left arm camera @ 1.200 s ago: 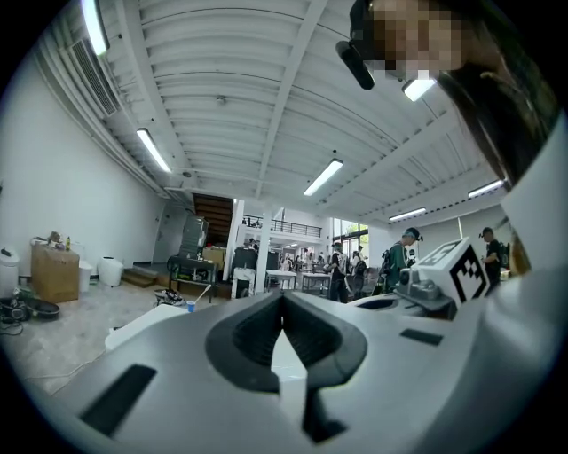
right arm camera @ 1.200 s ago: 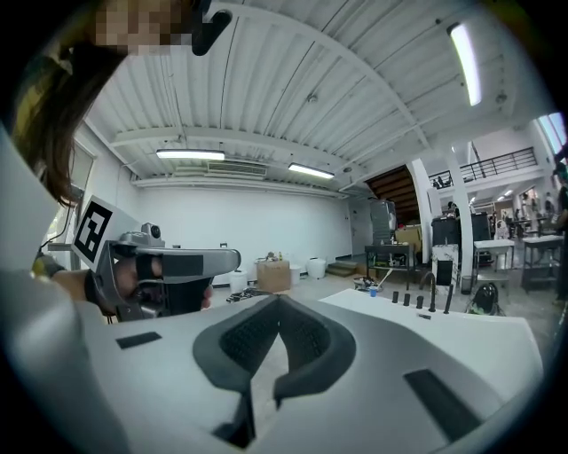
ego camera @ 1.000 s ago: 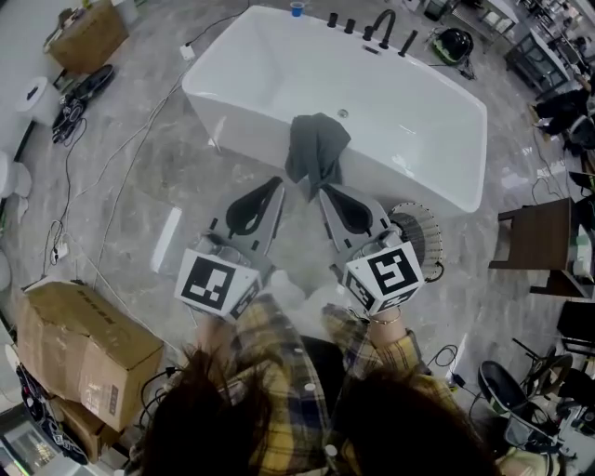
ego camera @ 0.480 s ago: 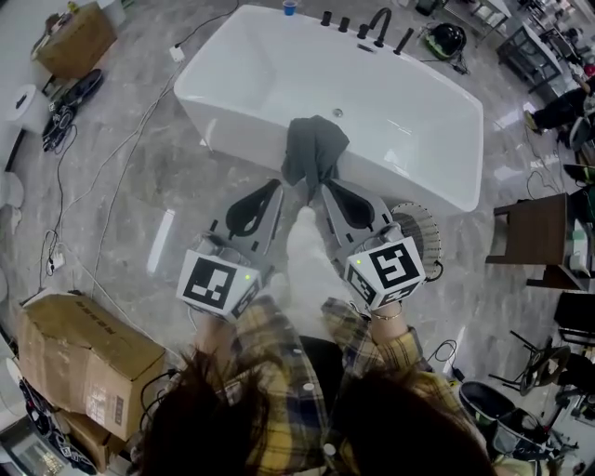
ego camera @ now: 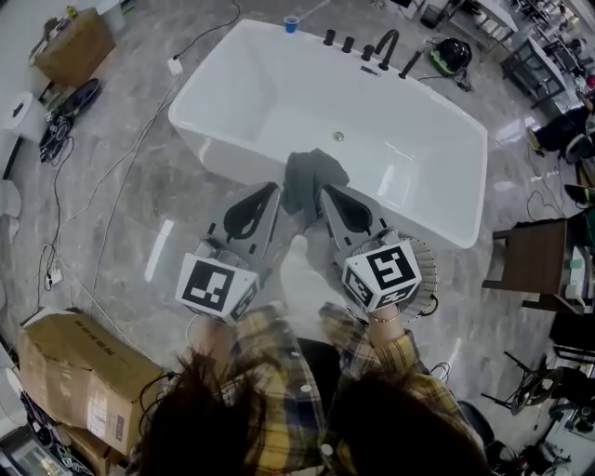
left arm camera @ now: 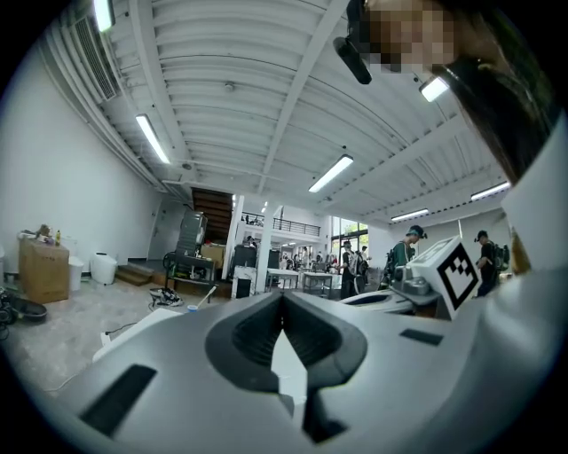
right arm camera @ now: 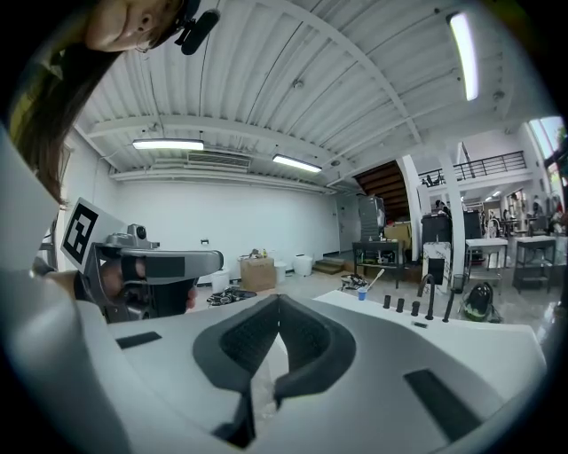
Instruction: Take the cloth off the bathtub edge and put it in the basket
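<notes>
Grey marble floor runs all round a white tub [ego camera: 279, 84], with black taps [ego camera: 372, 45] and a small blue cup [ego camera: 294, 23] on its far rim. Two cardboard boxes stand to the left, one far [ego camera: 67, 39] and one near [ego camera: 79, 358]; the near one carries print too small to read. The only other markings are the black-and-white square patterns on the cubes (patterns, not letters): the left cube [ego camera: 216, 286] and the right cube [ego camera: 383, 274].

A grey cloth [ego camera: 311, 177] hangs over the tub's near edge, bunched, half inside and half down the outer wall. The basket [ego camera: 429, 284], a pale wire one, sits on the floor below the right cube and is mostly covered by it.

Both grippers are held out side by side from yellow plaid sleeves [ego camera: 279, 390], their jaws aimed at the tub and converging on the cloth. The left gripper [ego camera: 274, 189] ends just left of the cloth's lower part; its own view shows the jaws pressed together with nothing between them [left arm camera: 282, 300]. The right gripper [ego camera: 325, 191] ends just beside the cloth's lower right edge; whether it touches cannot be told. Its jaws too are closed and empty [right arm camera: 278, 301].
</notes>
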Demonstrator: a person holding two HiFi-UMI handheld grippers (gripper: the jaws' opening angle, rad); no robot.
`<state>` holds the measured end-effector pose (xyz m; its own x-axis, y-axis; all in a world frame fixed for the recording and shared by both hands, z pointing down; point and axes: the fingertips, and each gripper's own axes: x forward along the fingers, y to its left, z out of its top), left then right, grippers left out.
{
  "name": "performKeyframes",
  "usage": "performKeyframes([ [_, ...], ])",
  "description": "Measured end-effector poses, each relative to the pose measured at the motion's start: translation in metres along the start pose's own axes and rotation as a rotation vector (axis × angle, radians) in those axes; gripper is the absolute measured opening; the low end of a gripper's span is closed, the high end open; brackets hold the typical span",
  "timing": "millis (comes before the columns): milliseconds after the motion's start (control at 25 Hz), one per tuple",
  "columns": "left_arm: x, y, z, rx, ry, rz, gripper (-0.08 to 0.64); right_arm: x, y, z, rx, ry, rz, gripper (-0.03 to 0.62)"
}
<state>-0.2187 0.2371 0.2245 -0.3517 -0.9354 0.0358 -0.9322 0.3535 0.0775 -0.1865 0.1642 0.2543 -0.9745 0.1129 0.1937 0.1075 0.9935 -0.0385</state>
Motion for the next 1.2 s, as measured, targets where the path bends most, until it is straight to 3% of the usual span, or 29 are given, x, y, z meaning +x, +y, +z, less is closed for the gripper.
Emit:
performKeyframes([
  [640, 0.183, 0.050, 0.017, 0.064, 0.040, -0.095, 0.018, 0.096, -0.154, 0.037, 0.007, -0.004, -0.048, 0.015],
  [1200, 0.255, 0.066, 0.012, 0.066, 0.091, -0.283, 0.018, 0.126, -0.210, 0.036, 0.062, 0.024, -0.196, 0.015],
])
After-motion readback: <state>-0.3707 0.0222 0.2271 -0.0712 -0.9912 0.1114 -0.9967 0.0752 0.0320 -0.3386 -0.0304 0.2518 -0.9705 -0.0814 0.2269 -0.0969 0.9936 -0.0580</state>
